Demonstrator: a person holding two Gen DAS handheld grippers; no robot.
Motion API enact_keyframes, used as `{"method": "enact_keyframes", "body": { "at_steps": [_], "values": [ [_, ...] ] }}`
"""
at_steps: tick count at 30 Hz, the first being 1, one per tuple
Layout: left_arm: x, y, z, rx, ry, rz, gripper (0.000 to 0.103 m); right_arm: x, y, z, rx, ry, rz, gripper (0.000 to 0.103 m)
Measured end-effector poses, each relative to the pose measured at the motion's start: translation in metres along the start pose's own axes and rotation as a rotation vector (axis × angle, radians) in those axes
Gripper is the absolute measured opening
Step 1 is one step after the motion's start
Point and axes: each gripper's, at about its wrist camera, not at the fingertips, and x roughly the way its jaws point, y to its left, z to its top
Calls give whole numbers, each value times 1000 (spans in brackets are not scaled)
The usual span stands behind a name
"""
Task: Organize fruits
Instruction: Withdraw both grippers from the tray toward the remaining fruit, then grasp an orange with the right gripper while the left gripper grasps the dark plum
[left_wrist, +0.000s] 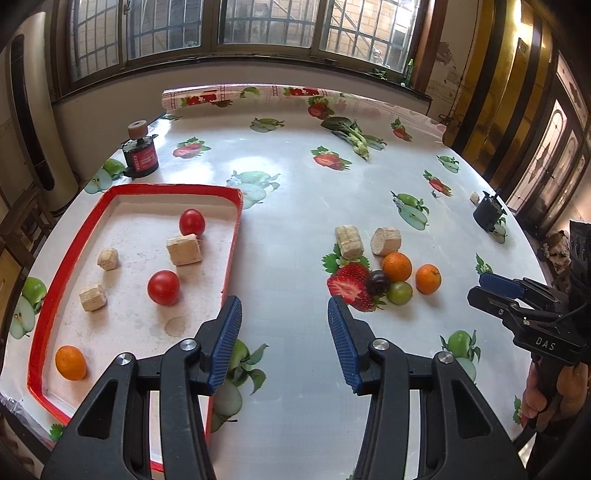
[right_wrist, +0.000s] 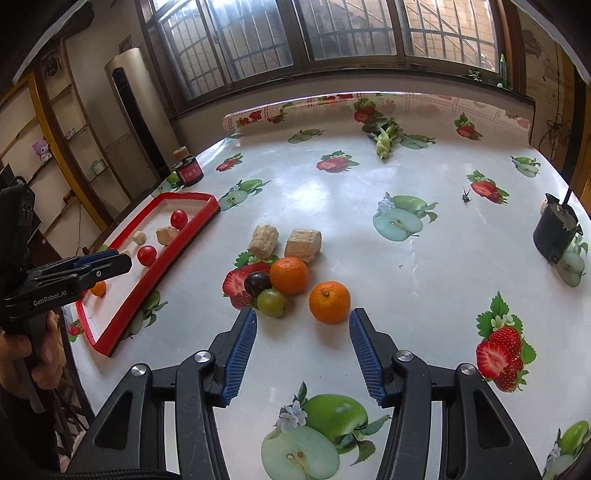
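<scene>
A red-rimmed tray (left_wrist: 236, 229) (right_wrist: 192, 232) holds two red tomatoes (left_wrist: 163, 287) (left_wrist: 192, 222), an orange (left_wrist: 70, 362) and several tan blocks (left_wrist: 183, 249). On the table lie two oranges (right_wrist: 329, 302) (right_wrist: 289, 275), a dark plum (right_wrist: 257, 282), a green fruit (right_wrist: 271, 302) and two tan blocks (right_wrist: 303, 244). My left gripper (left_wrist: 285, 308) is open and empty beside the tray's right rim. My right gripper (right_wrist: 303, 321) is open and empty, just short of the nearer orange; the left wrist view shows it side-on (left_wrist: 480, 288).
A dark red jar (left_wrist: 141, 159) (right_wrist: 189, 172) stands past the tray. A leafy green vegetable (left_wrist: 351, 134) (right_wrist: 384, 138) lies at the far side. A black pot (right_wrist: 556, 230) (left_wrist: 488, 213) stands at the right edge. The tablecloth carries printed fruit.
</scene>
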Motion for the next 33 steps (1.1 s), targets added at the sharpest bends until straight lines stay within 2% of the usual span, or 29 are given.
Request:
{"method": "enact_keyframes", "body": {
  "at_steps": [8, 18, 22, 23, 24, 28, 32, 33],
  "values": [
    [17, -23, -2, 34, 30, -32, 47, 5, -10, -5, 11, 8, -4, 55],
    [51, -35, 2, 45, 91, -81, 47, 58, -21, 2, 20, 76, -4, 54],
    [70, -50, 5, 75, 114, -105, 47, 74, -25, 6, 22, 79, 1, 48],
    [75, -53, 6, 81, 122, -110, 47, 75, -26, 7, 19, 74, 3, 39],
    [80, -56, 7, 85, 129, -116, 47, 75, -28, 8, 25, 78, 25, 35],
    [99, -66, 11, 90, 159, -139, 46, 59, -35, 8, 52, 43, 13, 35],
    [103, -71, 19, 93, 137, -147, 46, 37, -44, 6, 81, 4, 11, 35],
    [104, -73, 21, 100, 135, -150, 40, 32, -46, 6, 86, -3, 9, 35]
  ]
}}
